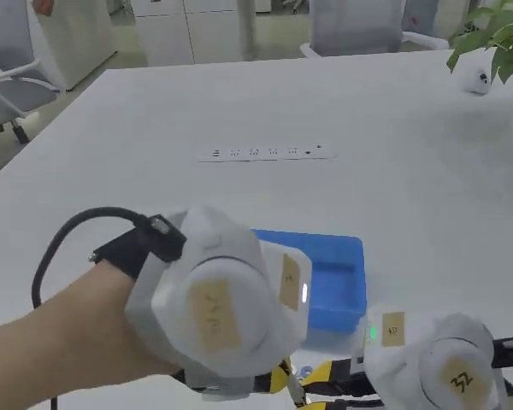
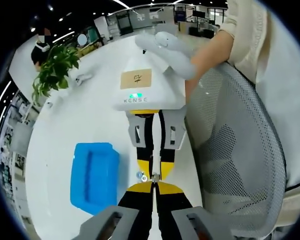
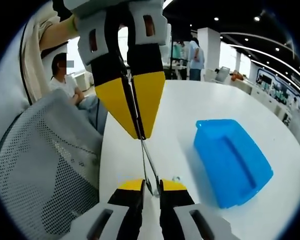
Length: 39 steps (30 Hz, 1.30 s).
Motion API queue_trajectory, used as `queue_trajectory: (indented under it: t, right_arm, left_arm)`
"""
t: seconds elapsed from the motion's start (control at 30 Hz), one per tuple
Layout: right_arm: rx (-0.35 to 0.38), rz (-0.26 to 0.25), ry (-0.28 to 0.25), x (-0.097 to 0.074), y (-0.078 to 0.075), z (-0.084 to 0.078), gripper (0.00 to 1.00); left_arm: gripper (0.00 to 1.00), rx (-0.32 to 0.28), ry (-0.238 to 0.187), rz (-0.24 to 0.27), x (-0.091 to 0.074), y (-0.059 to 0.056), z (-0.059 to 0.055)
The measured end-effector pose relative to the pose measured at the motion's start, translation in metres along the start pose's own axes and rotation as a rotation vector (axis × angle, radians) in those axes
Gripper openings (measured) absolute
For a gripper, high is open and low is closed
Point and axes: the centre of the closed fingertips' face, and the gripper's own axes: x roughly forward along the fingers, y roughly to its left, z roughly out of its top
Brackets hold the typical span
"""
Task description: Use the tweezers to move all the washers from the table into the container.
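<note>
Pinching thin metal tweezers (image 3: 145,165), left fingers (image 3: 149,100) and right fingers (image 3: 173,186) are held closed, lower centre, beside a ring washer (image 2: 139,175).

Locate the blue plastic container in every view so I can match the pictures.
Head view: the blue plastic container is lower centre-right, its left part covered.
Left gripper view: lower left, left of the yellow tips.
Right gripper view: right of centre, tilted.
Shared landmark: the white table it rests on. In both gripper views the thin metal tweezers are beside it.
</note>
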Motion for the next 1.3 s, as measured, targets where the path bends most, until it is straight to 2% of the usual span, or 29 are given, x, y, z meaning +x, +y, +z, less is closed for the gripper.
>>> queue_trajectory:
  t: [0.07,0.13,0.23,0.4,0.57,0.7,0.77,0.8,0.83,0.87,0.9,0.93,1.0,1.07,1.2,1.27,1.3]
  right_arm:
    - [-0.013,0.007,-0.013,0.0,0.001,0.008,0.07]
    - [-0.032,0.019,0.002,0.002,0.002,0.01,0.06]
    - [-0.033,0.019,0.015,0.004,0.001,0.008,0.06]
    - [-0.004,0.007,0.005,0.003,0.001,0.008,0.06]
    - [-0.001,0.001,-0.028,0.001,0.001,0.024,0.05]
    - [0.005,-0.013,0.012,0.005,-0.002,0.019,0.05]
    - [0.016,-0.01,0.012,0.004,-0.003,0.017,0.04]
    - [0.048,-0.006,0.009,0.004,-0.005,0.017,0.03]
    - [0.1,-0.012,0.001,0.003,-0.006,0.017,0.03]
    - [0.135,-0.003,-0.016,0.003,-0.007,0.017,0.03]
    - [0.132,-0.009,-0.02,0.002,-0.01,0.017,0.02]
    - [0.15,-0.024,-0.023,0.001,-0.012,0.016,0.02]
    - [0.166,-0.033,-0.028,0.0,-0.015,0.015,0.02]
    - [0.185,-0.036,-0.038,0.0,-0.016,0.015,0.01]
    - [0.241,-0.05,-0.057,0.001,-0.019,0.016,0.01]
    - [0.293,-0.048,-0.079,0.001,-0.02,0.017,0.01]
    - [0.317,-0.044,-0.089,0.0,-0.021,0.017,0.01]
  left_arm:
    - [0.0,0.004,0.014,-0.01,0.0,0.0,0.0]
    - [0.0,0.01,0.026,-0.015,0.0,-0.001,-0.001]
    - [0.0,-0.003,0.013,-0.018,-0.001,0.001,-0.001]
    - [0.0,-0.02,0.004,-0.022,-0.001,0.0,-0.002]
    - [0.0,-0.041,0.009,-0.034,-0.001,0.003,0.0]
    - [0.0,-0.089,-0.007,-0.047,0.0,0.006,0.002]
    - [0.0,-0.098,-0.011,-0.045,0.001,0.007,0.002]
    - [0.0,-0.093,-0.023,-0.035,0.002,0.008,0.003]
    - [0.0,-0.097,-0.04,-0.013,0.002,0.01,0.004]
    - [0.0,-0.12,-0.083,0.017,0.002,0.013,0.007]
    - [0.02,-0.16,-0.113,0.042,0.0,0.015,0.008]
    - [0.06,-0.239,-0.165,0.072,-0.002,0.017,0.009]
    - [0.16,-0.35,-0.259,0.12,-0.009,0.017,0.007]
    - [0.23,-0.447,-0.345,0.183,-0.018,0.016,0.0]
    - [0.29,-0.586,-0.424,0.261,-0.028,0.007,-0.019]
    - [0.34,-0.687,-0.515,0.31,-0.036,0.003,-0.022]
    - [0.37,-0.742,-0.577,0.344,-0.041,0.003,-0.023]
